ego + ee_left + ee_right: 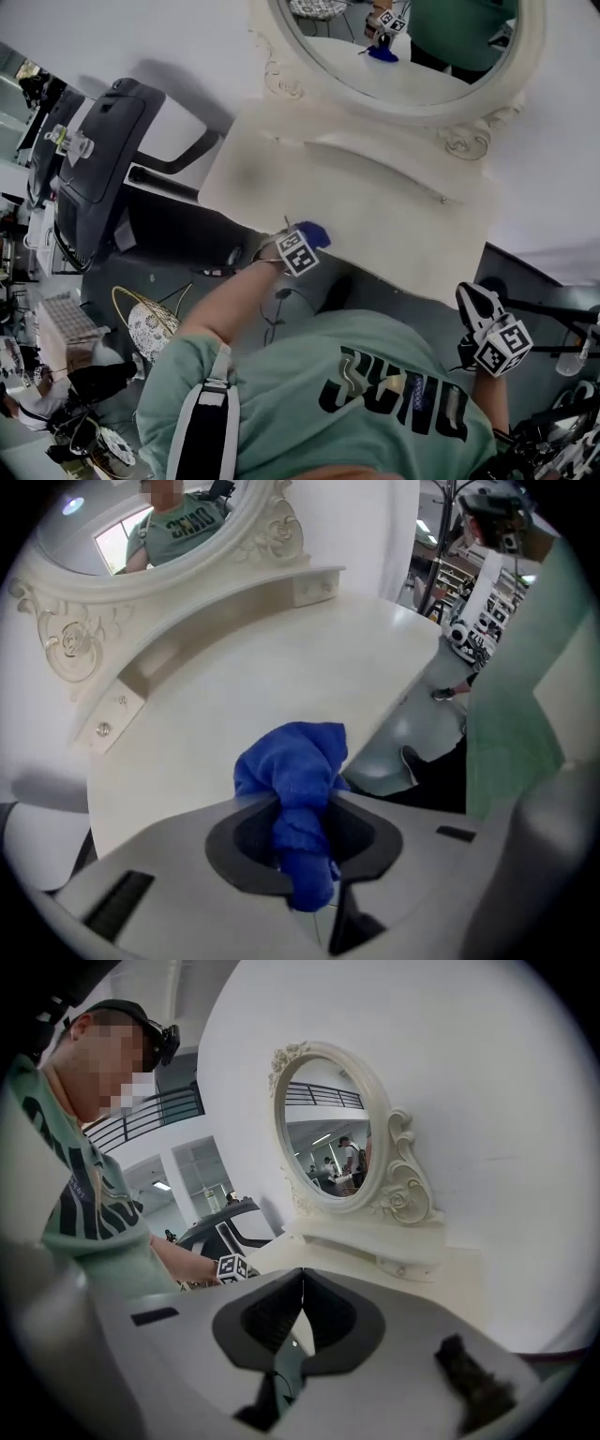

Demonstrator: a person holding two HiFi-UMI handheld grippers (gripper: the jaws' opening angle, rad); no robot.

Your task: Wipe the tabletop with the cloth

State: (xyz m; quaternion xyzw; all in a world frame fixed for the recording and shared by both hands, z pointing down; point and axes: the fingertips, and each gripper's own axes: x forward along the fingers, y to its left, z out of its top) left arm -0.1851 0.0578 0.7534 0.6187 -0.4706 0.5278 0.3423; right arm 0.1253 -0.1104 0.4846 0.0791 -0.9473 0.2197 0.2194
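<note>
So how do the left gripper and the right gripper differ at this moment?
The left gripper has its claw shut on the blue cloth; the right gripper has its claw shut on nothing. The left gripper is at the near edge of the white tabletop, while the right gripper is off the table, low beside the person's green shirt. Both carry a marker cube.
</note>
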